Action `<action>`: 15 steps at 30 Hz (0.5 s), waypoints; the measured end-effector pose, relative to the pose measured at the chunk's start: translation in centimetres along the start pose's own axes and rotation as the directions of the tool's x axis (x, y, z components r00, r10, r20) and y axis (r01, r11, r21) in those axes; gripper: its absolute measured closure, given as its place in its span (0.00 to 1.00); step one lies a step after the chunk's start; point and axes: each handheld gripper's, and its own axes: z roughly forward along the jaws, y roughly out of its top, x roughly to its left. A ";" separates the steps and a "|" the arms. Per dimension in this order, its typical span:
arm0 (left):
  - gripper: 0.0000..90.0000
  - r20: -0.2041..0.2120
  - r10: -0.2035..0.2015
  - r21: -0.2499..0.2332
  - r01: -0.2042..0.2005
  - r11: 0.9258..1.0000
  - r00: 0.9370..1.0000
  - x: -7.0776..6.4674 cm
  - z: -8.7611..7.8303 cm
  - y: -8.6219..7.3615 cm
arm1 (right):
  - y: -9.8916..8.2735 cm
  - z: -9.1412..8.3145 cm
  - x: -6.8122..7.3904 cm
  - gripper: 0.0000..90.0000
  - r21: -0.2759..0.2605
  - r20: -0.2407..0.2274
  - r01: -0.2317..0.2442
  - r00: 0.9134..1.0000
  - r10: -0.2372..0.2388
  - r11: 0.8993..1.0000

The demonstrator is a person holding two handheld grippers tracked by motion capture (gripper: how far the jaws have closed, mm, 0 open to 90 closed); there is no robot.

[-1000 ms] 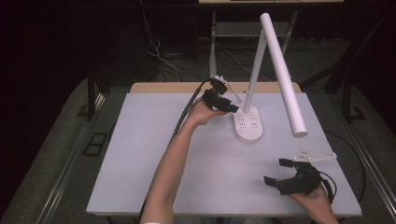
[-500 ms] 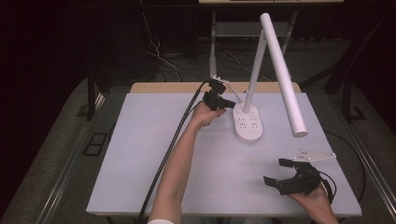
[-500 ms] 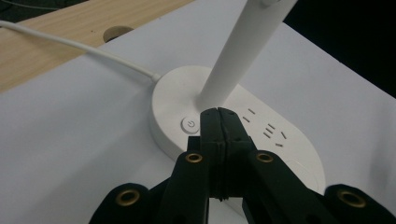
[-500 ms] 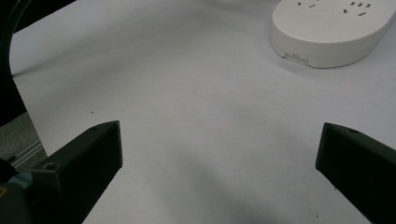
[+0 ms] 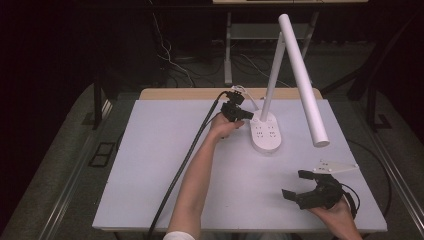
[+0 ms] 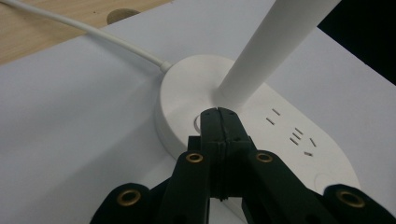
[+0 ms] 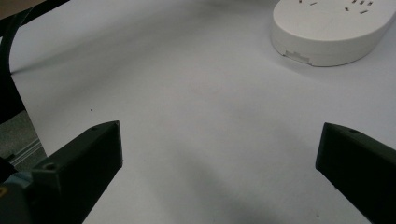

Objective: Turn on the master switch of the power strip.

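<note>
White lamp base (image 5: 266,135), black left claw (image 6: 218,112), pale grey table (image 5: 150,165).

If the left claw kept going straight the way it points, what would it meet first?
Most likely the round button on the lamp base: the shut left claw aims at it, just before the white lamp pole. Contact cannot be judged.

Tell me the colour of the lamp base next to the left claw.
White lamp base, clearest in the left gripper view.
</note>
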 end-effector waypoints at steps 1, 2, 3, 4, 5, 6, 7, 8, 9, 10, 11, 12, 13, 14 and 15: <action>1.00 0.002 -0.003 -0.001 0.003 1.000 1.000 0.0 0.1 0.0 | 0.0 0.0 0.0 0.00 0.001 0.000 0.000 1.000 0.000 1.000; 1.00 0.001 -0.007 -0.005 0.007 1.000 1.000 0.0 0.2 0.0 | 0.0 0.0 0.0 0.00 0.002 -0.001 -0.003 1.000 0.003 1.000; 1.00 0.003 -0.014 -0.010 0.014 1.000 1.000 0.1 0.4 0.0 | 0.0 0.0 0.0 0.00 0.001 -0.002 -0.001 1.000 0.001 1.000; 1.00 0.005 -0.020 -0.013 0.020 1.000 1.000 0.1 0.5 -0.1 | 0.0 0.0 0.0 0.00 0.002 -0.002 -0.001 1.000 0.001 1.000; 1.00 0.004 -0.023 -0.014 0.023 1.000 1.000 0.1 0.6 -0.1 | 0.0 0.1 0.0 0.00 0.001 -0.001 0.001 1.000 -0.001 1.000; 1.00 0.001 -0.028 -0.015 0.028 0.999 1.000 0.2 0.7 -0.1 | 0.0 0.1 0.1 0.00 0.004 -0.003 -0.002 1.000 0.002 1.000; 1.00 0.000 -0.027 -0.011 0.027 1.000 1.000 0.2 0.7 -0.1 | 0.0 0.1 0.1 0.00 0.006 -0.004 -0.002 1.000 0.002 1.000; 1.00 0.001 -0.036 -0.014 0.036 0.999 0.999 0.3 0.8 -0.2 | 0.0 0.1 0.0 0.00 0.006 -0.004 -0.002 1.000 0.002 1.000; 1.00 -0.002 -0.037 -0.017 0.037 0.999 0.999 0.4 0.9 -0.2 | 0.0 0.1 0.0 0.00 0.004 -0.004 -0.001 1.000 0.001 1.000; 1.00 -0.004 -0.043 -0.015 0.043 0.999 0.999 0.4 0.9 -0.2 | 0.0 0.1 0.0 0.00 0.003 -0.004 0.001 1.000 -0.001 1.000; 1.00 -0.005 -0.051 -0.020 0.051 0.999 0.999 0.4 1.1 -0.3 | 0.0 0.1 0.0 0.00 0.003 -0.005 0.003 1.000 -0.003 1.000; 1.00 -0.003 -0.061 -0.023 0.061 0.998 0.998 0.5 1.1 -0.3 | 0.0 0.1 0.0 0.00 0.002 -0.005 0.004 1.000 -0.004 1.000; 1.00 -0.002 -0.070 -0.026 0.070 0.997 0.998 0.5 1.2 -0.3 | 0.0 0.2 0.1 0.00 0.002 -0.005 0.002 1.000 -0.002 1.000; 1.00 -0.004 -0.069 -0.027 0.069 0.997 0.998 0.5 1.3 -0.4 | 0.0 0.2 0.1 0.00 0.003 -0.005 0.003 1.000 -0.003 1.000; 1.00 -0.002 -0.079 -0.035 0.079 0.996 0.997 0.4 1.5 -0.4 | 0.0 0.2 0.1 0.00 0.003 -0.005 0.004 1.000 -0.004 1.000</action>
